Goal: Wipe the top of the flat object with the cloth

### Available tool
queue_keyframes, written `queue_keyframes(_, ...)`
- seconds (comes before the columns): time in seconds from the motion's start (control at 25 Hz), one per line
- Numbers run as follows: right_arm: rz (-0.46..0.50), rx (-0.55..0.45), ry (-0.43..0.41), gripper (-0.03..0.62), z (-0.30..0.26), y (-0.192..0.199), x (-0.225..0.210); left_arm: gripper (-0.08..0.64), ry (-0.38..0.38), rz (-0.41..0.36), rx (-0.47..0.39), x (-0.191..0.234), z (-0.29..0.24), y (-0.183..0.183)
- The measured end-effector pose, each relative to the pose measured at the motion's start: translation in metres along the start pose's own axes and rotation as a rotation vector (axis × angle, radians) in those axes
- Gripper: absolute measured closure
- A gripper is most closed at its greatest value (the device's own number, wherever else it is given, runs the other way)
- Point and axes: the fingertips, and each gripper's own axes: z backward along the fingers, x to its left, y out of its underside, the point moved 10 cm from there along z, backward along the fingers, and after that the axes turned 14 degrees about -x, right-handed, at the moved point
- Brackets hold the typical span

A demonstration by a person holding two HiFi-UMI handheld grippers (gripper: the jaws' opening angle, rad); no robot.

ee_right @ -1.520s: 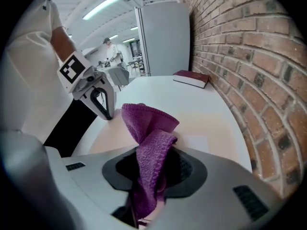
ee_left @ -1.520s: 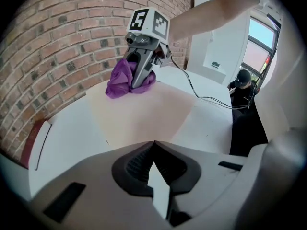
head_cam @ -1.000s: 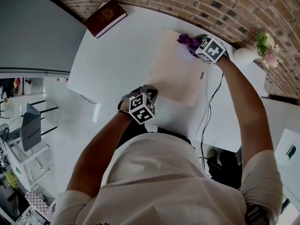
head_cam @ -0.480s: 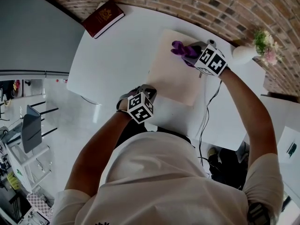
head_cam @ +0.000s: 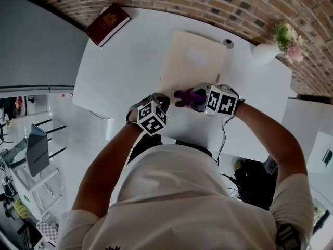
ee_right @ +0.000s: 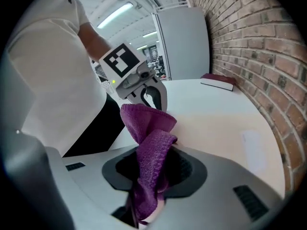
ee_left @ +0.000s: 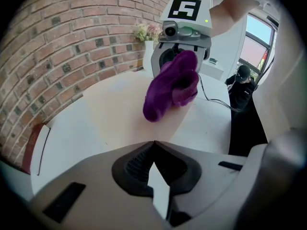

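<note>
A flat beige board [head_cam: 195,69] lies on the white table [head_cam: 119,72]. My right gripper [head_cam: 197,99] is shut on a purple cloth [head_cam: 186,97] and holds it against the board's near edge. In the right gripper view the cloth [ee_right: 148,143] bunches up out of the jaws over the board [ee_right: 230,128]. My left gripper [head_cam: 162,101] sits at the board's near left corner with its jaws closed together and nothing seen between them. From the left gripper view [ee_left: 153,145] the cloth [ee_left: 172,85] hangs just ahead, under the right gripper [ee_left: 184,51].
A dark red book [head_cam: 107,22] lies at the table's far left corner. A white vase with flowers [head_cam: 270,48] stands at the far right by the brick wall. A small round object [head_cam: 228,43] sits beside the board's far corner. A cable [head_cam: 223,134] runs off the near edge.
My right gripper has drawn the cloth across the board from its far edge to its near edge. The left gripper has stayed at the near left corner.
</note>
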Motion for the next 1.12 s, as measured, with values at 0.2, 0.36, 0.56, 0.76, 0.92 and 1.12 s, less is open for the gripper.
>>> queue_keyframes(0.2, 0.004, 0.019, 0.032, 0.451, 0.004, 0.009, -0.015, 0.535, -0.002, -0.013, 0.011, -0.001, -0.001, -0.002)
queue_keyframes(0.36, 0.003, 0.021, 0.083, 0.451, 0.013, 0.017, -0.043, 0.535, -0.004, -0.006, 0.009, -0.002, -0.001, -0.001)
queue_keyframes(0.56, 0.003, 0.062, 0.172, 0.451, 0.032, 0.018, -0.085, 0.535, -0.011, -0.017, 0.008, -0.002, -0.001, -0.001)
queue_keyframes(0.76, 0.007, 0.108, 0.278, 0.451, 0.055, 0.018, -0.132, 0.535, -0.007, -0.018, 0.013, -0.002, 0.0, -0.003)
queue_keyframes(0.92, -0.002, 0.139, 0.358, 0.451, 0.07, 0.022, -0.165, 0.535, 0.001, -0.015, 0.012, 0.0, 0.0, -0.003)
queue_keyframes(1.12, -0.045, 0.141, 0.475, 0.451, 0.083, 0.027, -0.196, 0.535, -0.001, -0.01, 0.009, 0.001, -0.001, -0.002)
